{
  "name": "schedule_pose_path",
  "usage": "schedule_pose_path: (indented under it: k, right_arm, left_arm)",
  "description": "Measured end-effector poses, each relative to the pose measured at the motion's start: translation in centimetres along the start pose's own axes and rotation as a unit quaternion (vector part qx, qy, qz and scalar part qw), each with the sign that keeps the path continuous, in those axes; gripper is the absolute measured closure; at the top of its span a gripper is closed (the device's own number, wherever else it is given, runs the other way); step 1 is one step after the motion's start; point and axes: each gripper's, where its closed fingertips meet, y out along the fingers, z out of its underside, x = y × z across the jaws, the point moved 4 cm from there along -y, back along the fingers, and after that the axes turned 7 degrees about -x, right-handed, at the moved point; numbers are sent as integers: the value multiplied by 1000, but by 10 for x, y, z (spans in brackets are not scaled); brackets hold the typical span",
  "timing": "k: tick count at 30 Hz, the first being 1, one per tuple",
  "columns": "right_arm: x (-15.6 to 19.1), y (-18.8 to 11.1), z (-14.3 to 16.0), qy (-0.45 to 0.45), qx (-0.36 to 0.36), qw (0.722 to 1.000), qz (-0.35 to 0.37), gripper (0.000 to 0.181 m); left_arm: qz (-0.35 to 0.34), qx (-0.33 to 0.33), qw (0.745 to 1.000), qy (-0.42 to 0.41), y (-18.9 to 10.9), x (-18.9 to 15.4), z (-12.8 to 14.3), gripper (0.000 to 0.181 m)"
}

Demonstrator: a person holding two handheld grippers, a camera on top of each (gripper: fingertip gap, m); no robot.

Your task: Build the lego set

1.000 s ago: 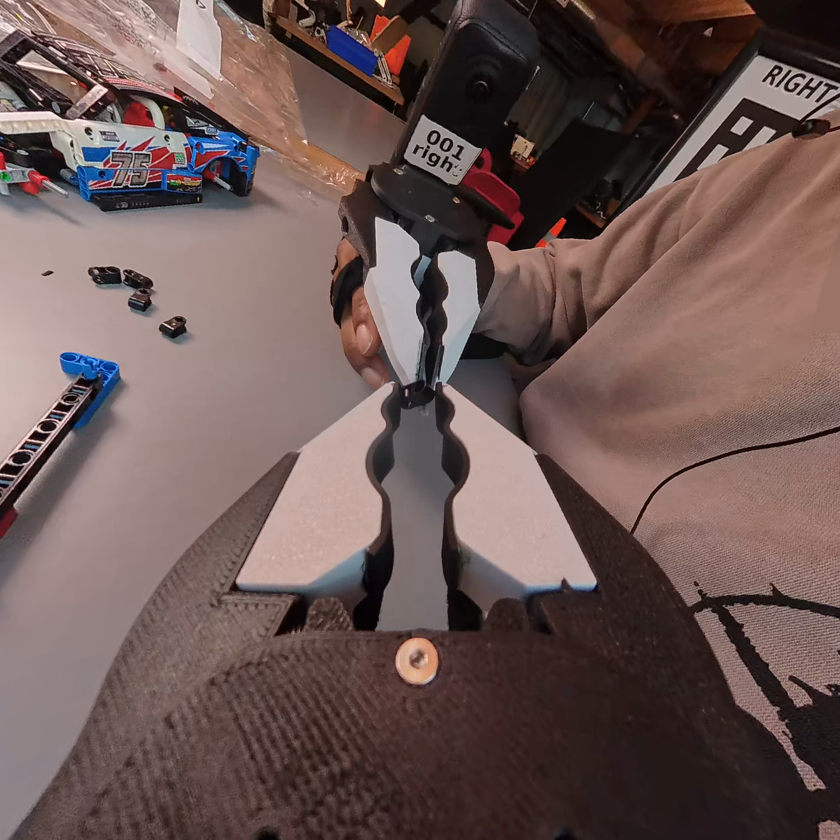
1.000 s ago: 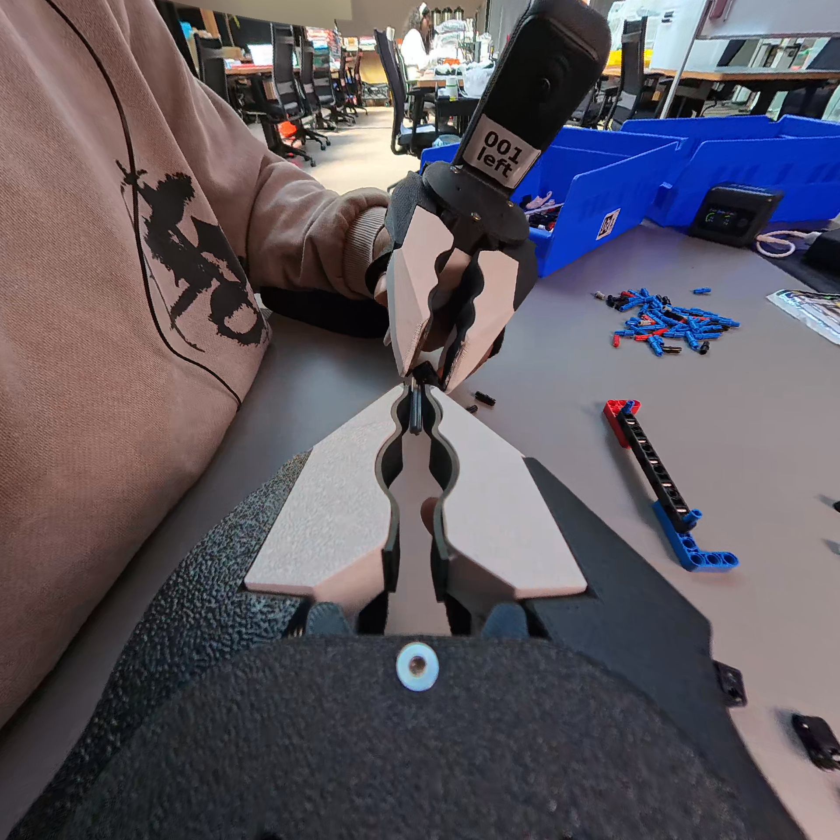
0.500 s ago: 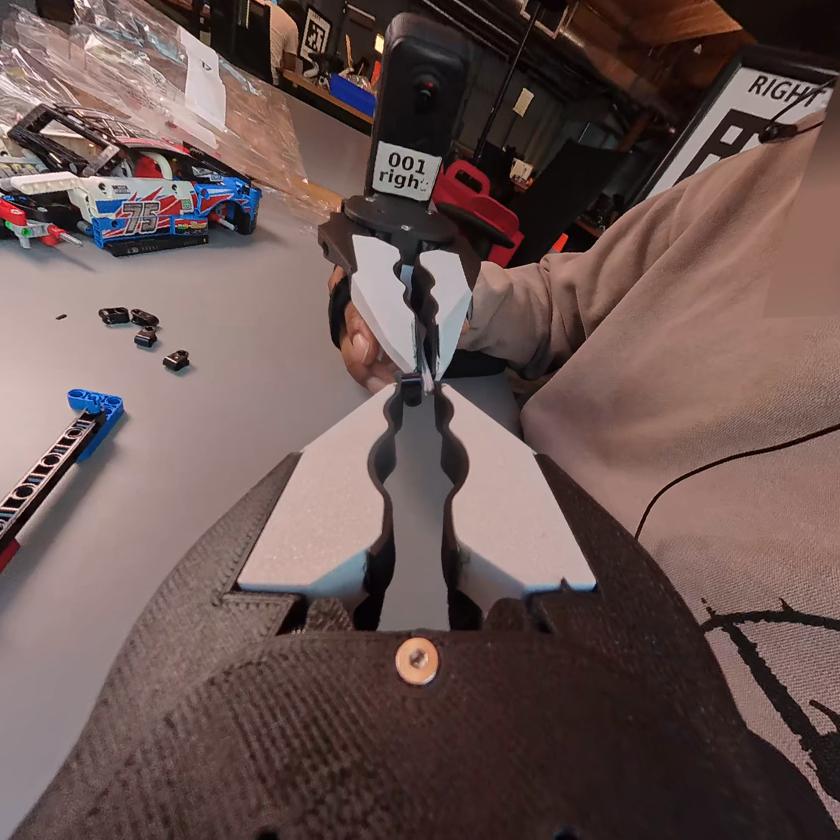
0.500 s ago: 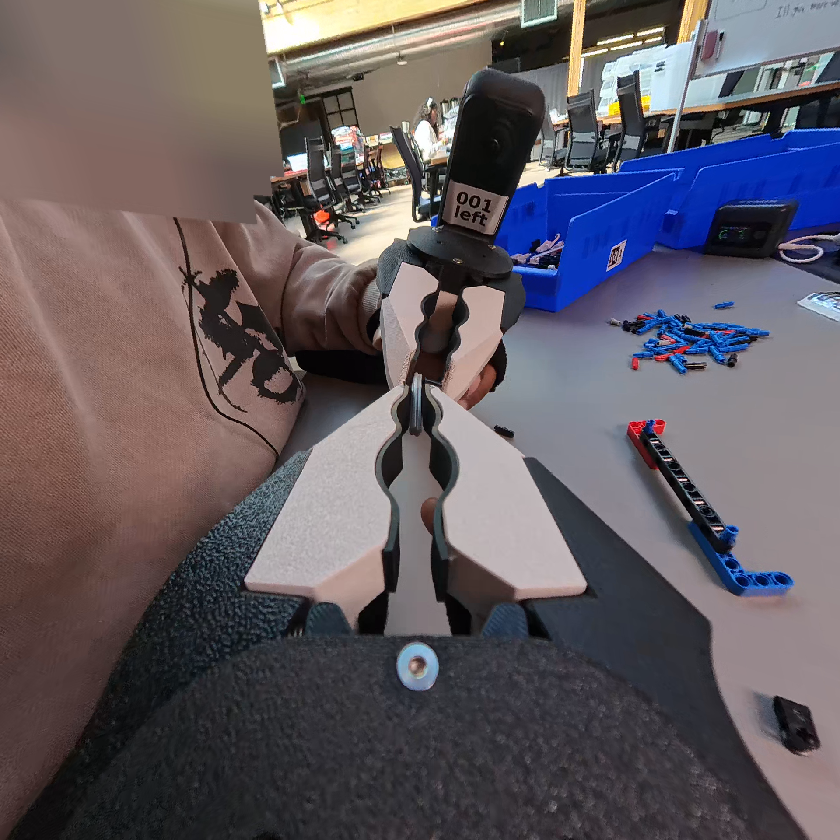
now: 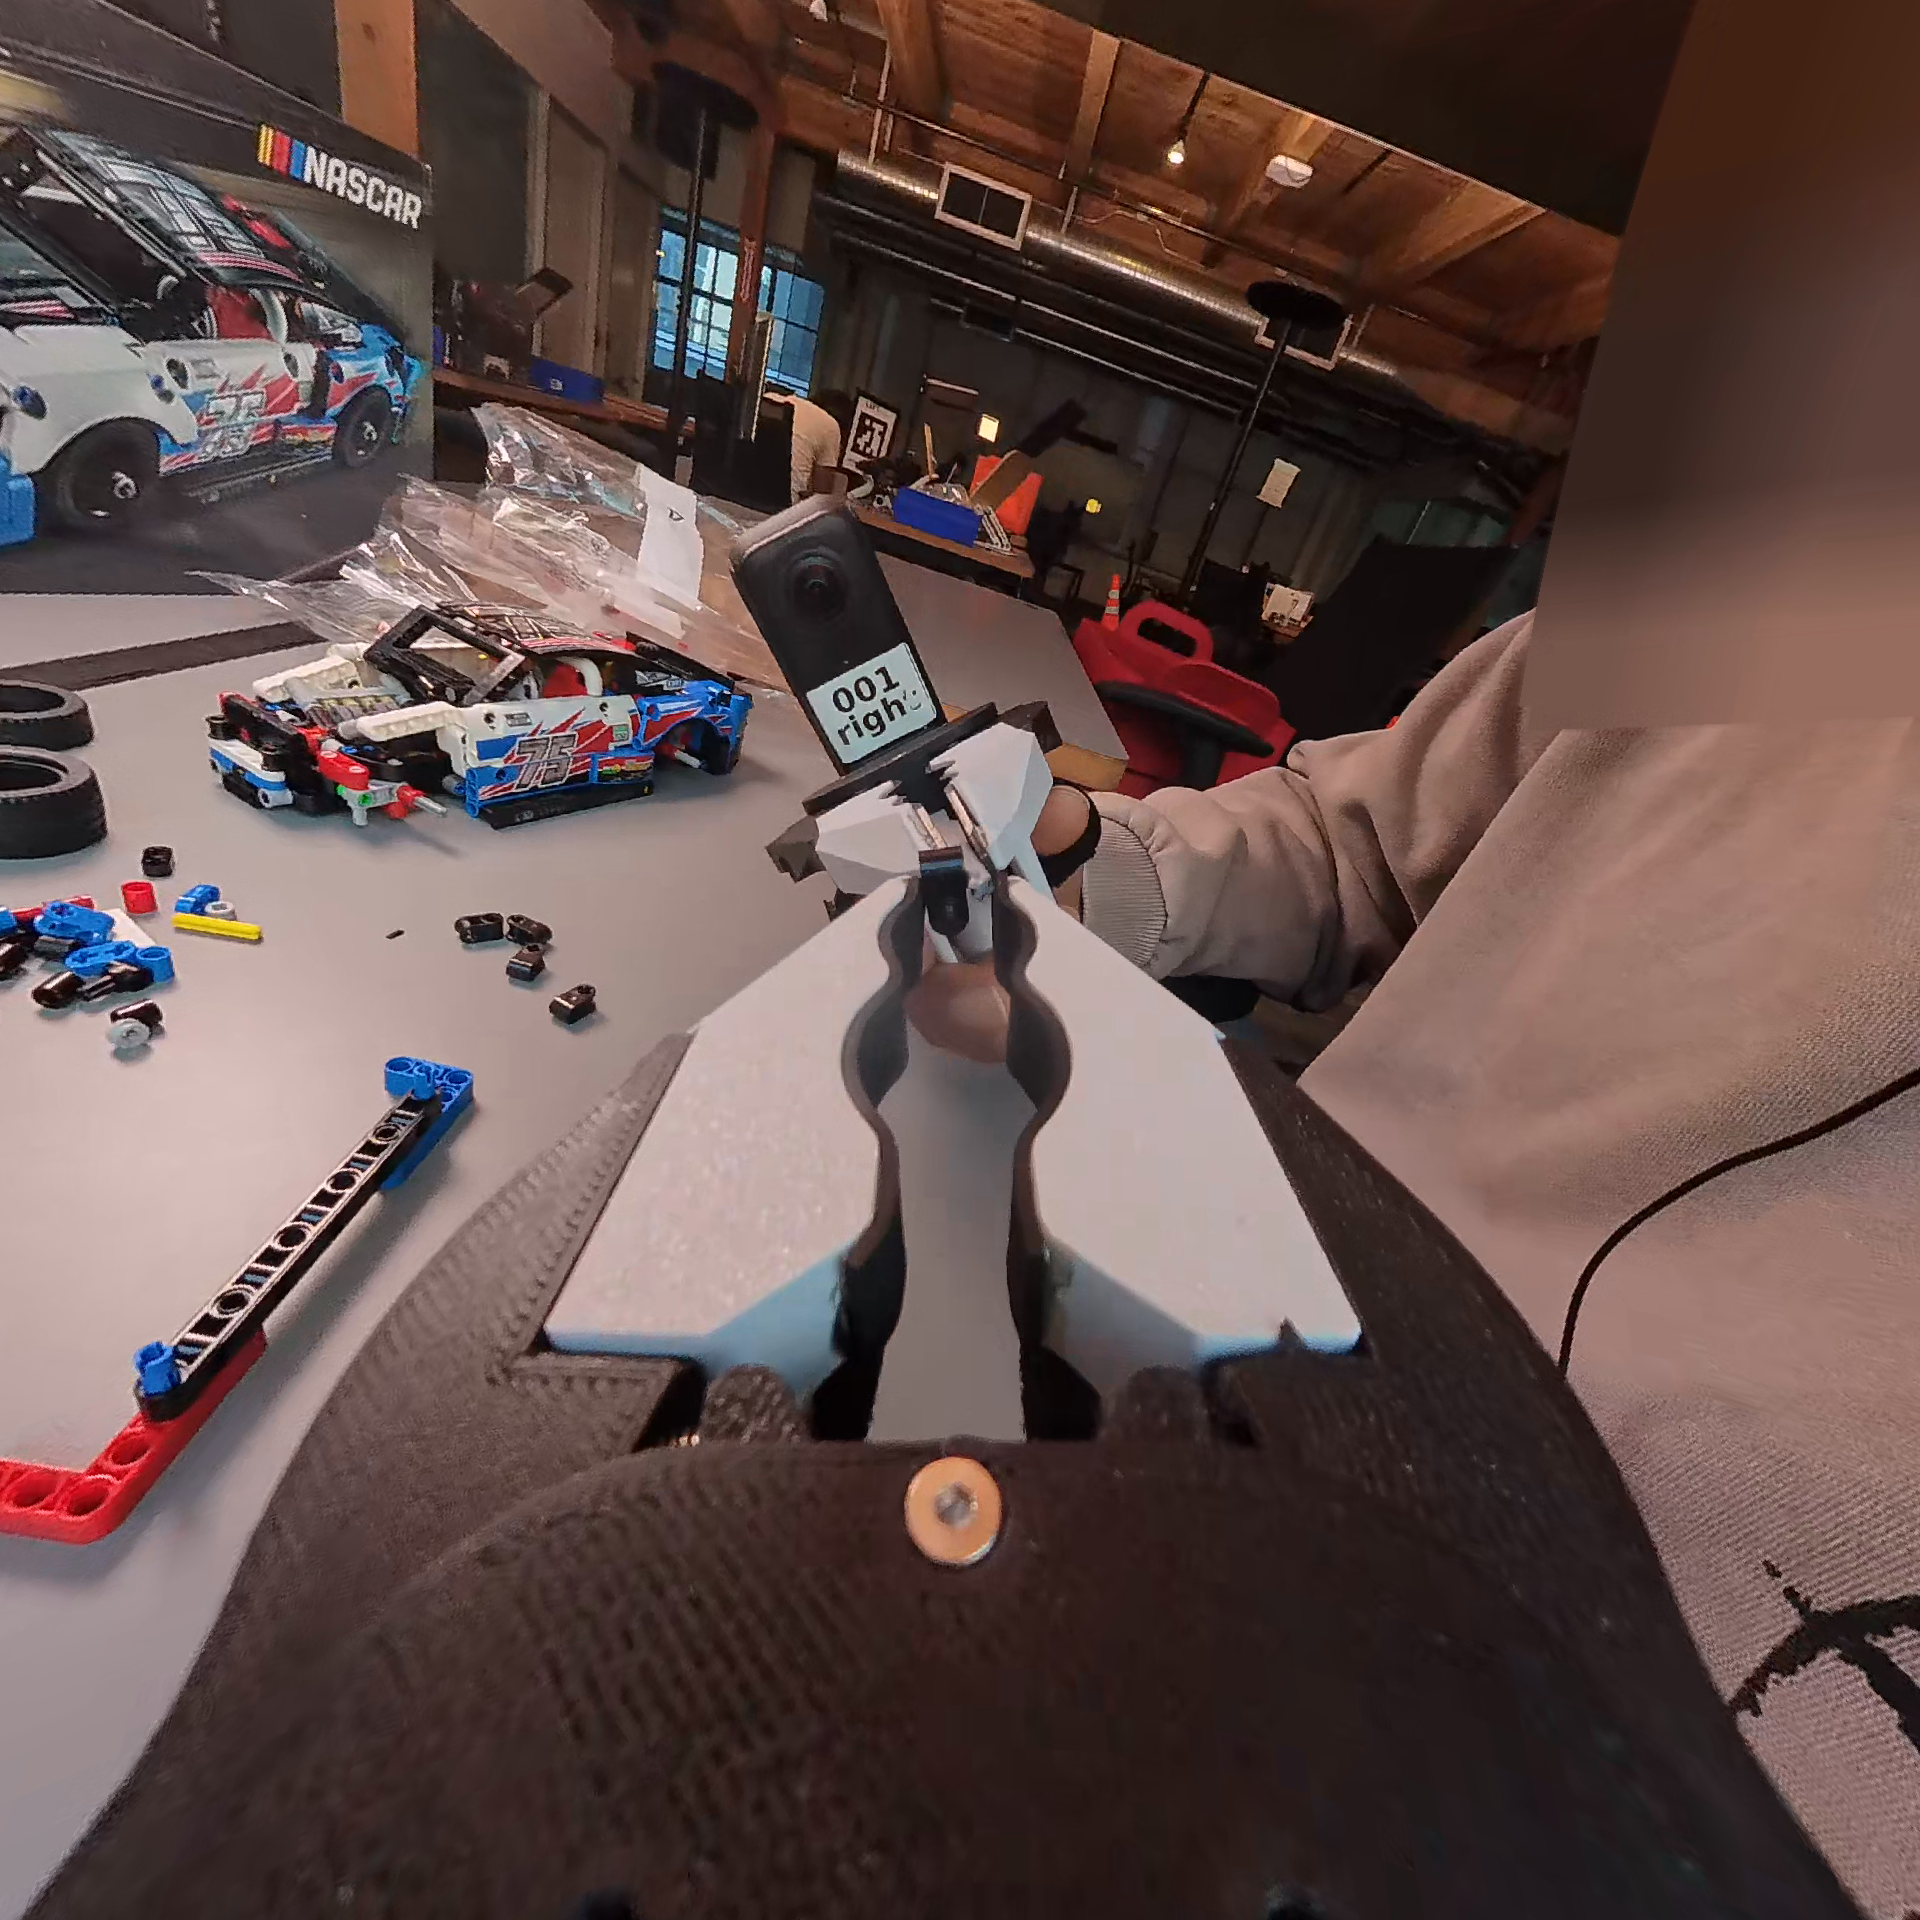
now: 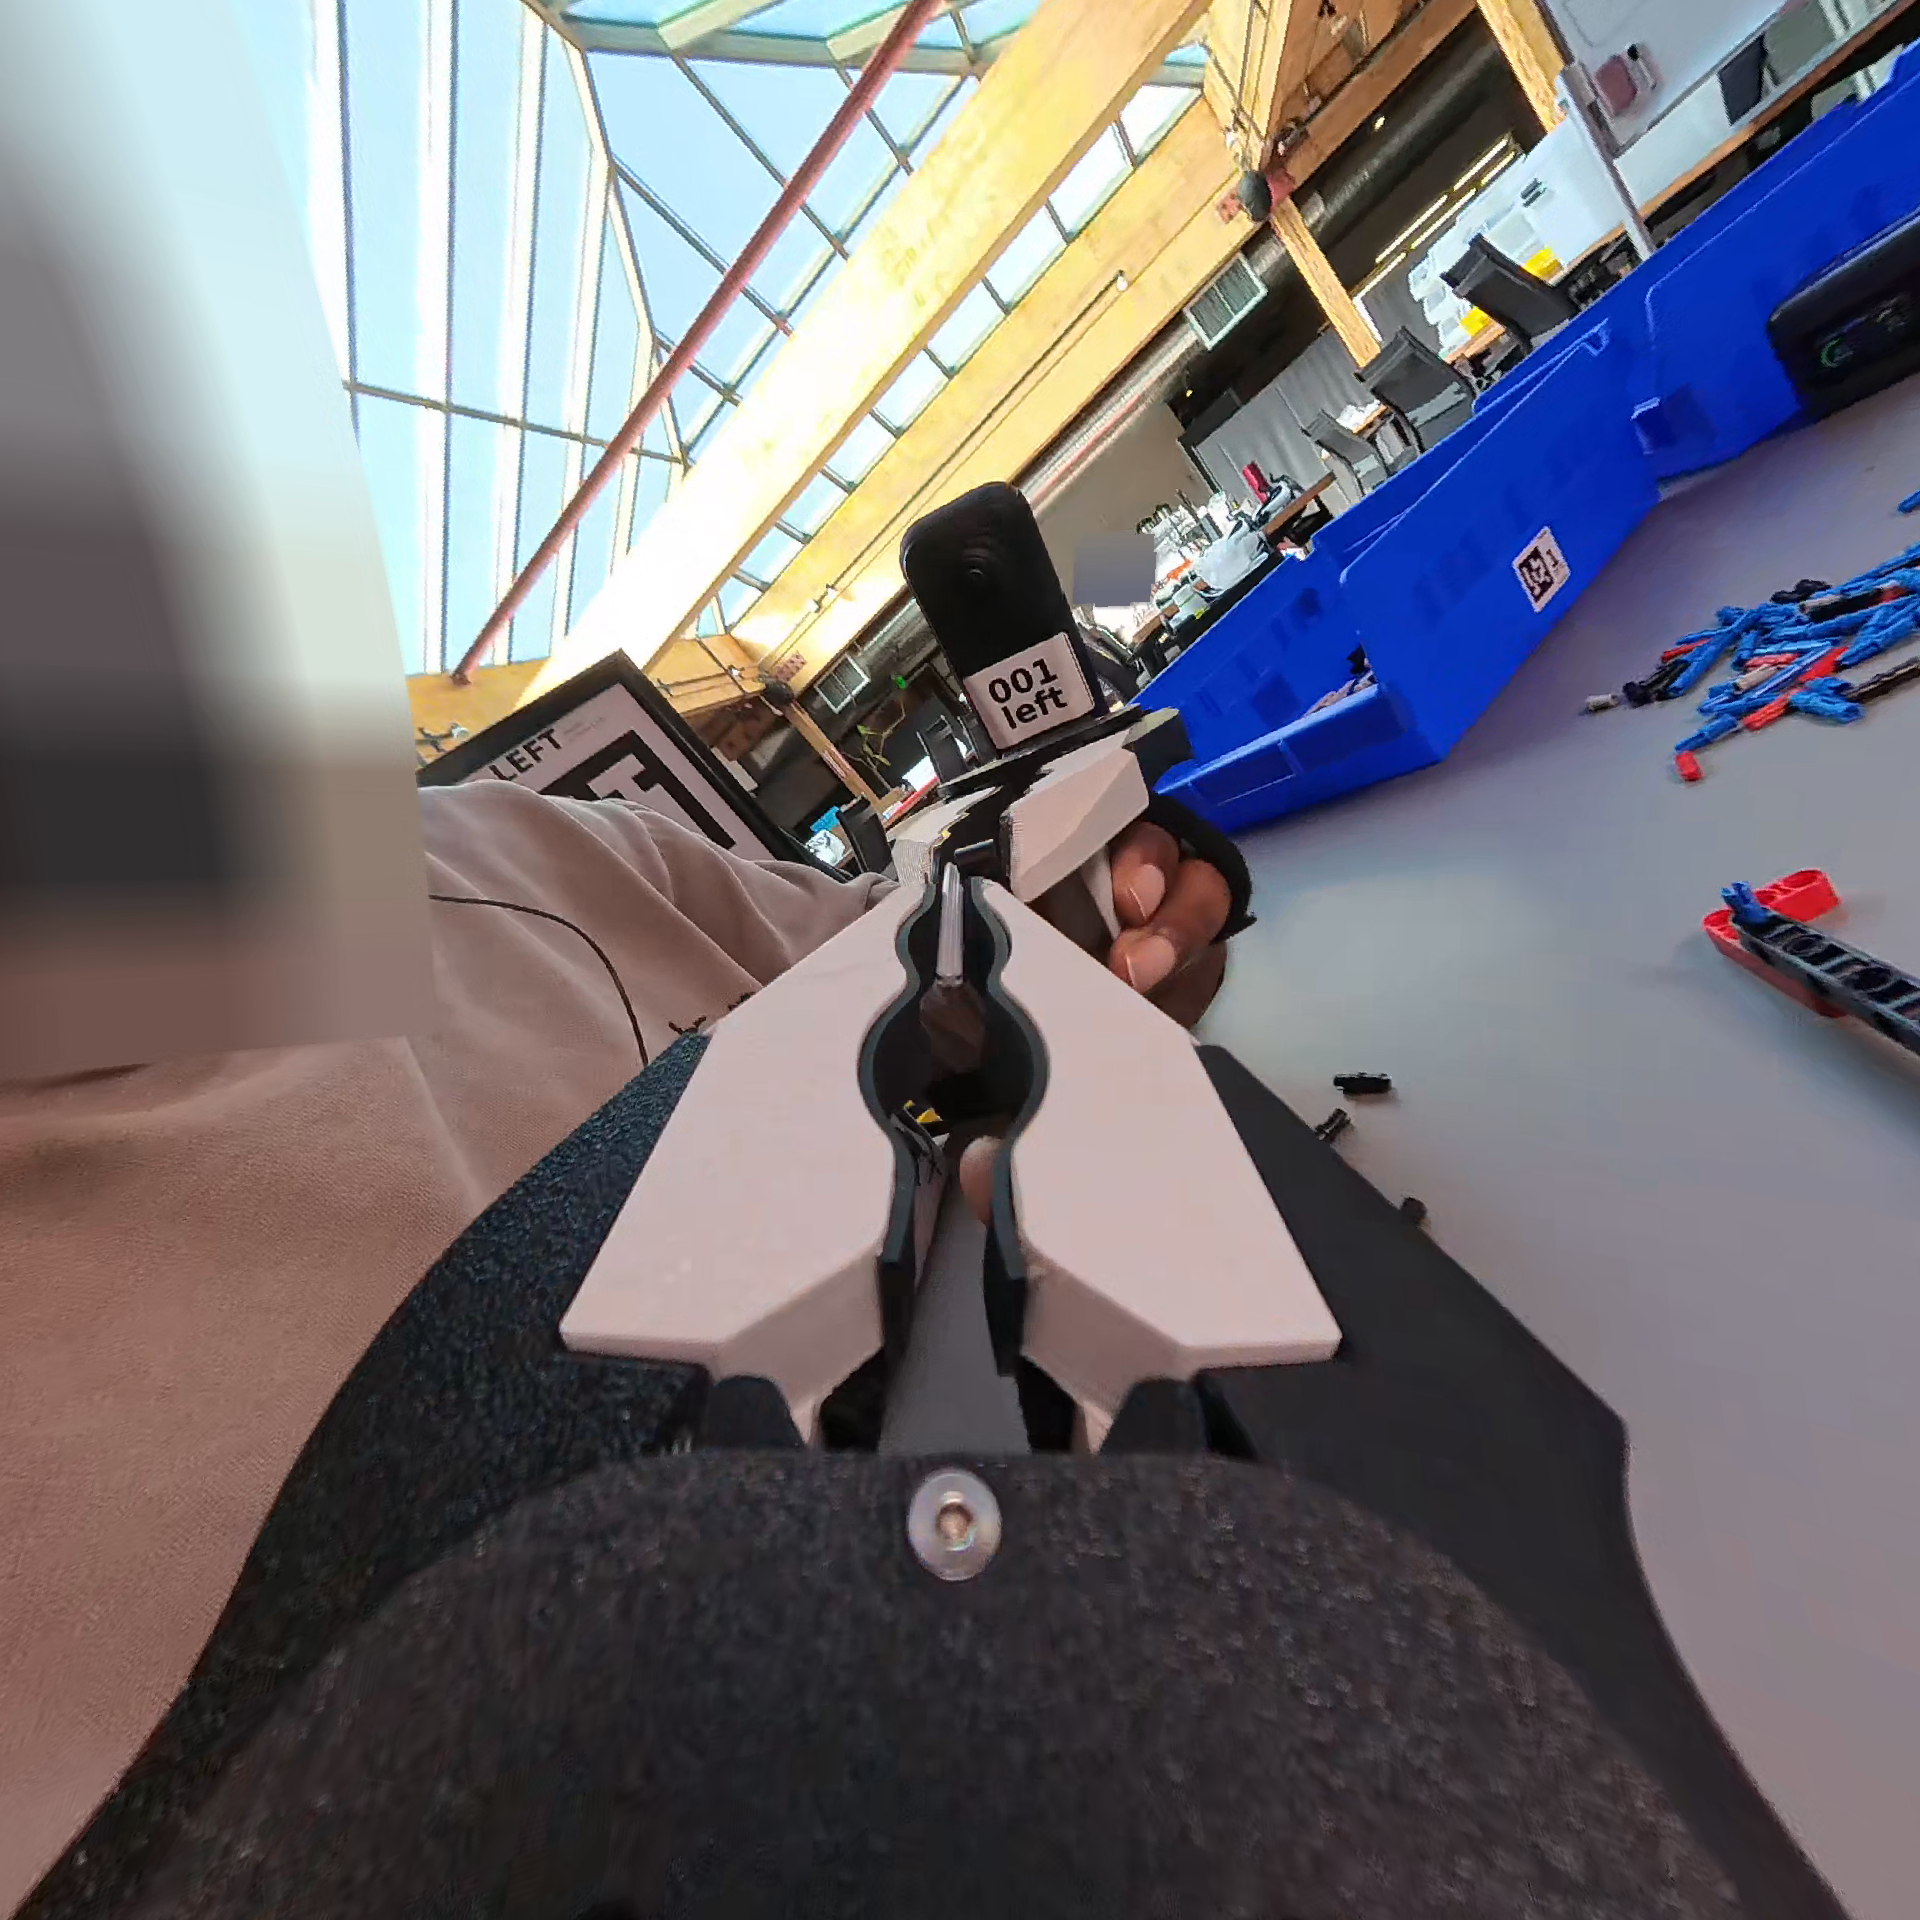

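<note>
Black and small, a connector piece [image 5: 945, 902] sits pinched at our left gripper [image 5: 948, 914] tips — raised off the table to meet the right gripper [image 6: 951, 914], nearly closed on a thin grey axle [image 6: 948, 927]. Beyond lies the half-built car [image 5: 488, 722].

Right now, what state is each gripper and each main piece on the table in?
left gripper: shut on small black piece, raised off the table.
right gripper: shut on thin grey pin.
black beam: lying flat, blue and red ends attached.
race car: partly built, no wheels fitted.
two tyres: loose, lying flat.
</note>
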Motion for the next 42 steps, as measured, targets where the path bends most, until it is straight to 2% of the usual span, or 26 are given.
schedule_pose_path:
  k: [5,11,13,17,22,28,42]
  right_arm:
    - [7,-4,-8,-39,-6,999,-10,179]
    - [6,-11,-18,-66,-25,997,10,179]
    - [3,-13,-20,-119,-15,992,38,180]
    - [5,-9,-7,-247,53,965,73,179]
    - [3,-6,1,-238,71,966,72,179]
    - [2,-5,2,-246,75,963,80,179]
    - [1,-2,3,-291,71,949,96,179]
  left_arm:
    - [-2,-6,1000,-3,-4,2,-1,174]
    - [7,-16,1000,-16,-6,2,-5,175]
    - [12,-6,1000,-18,-6,2,-2,175]
    - [17,26,999,-17,-4,1,8,175]
    - [21,47,999,-17,-1,-1,16,175]
    - [25,43,998,-42,0,-1,18,175]
    - [63,-8,979,-191,-1,1,12,175]
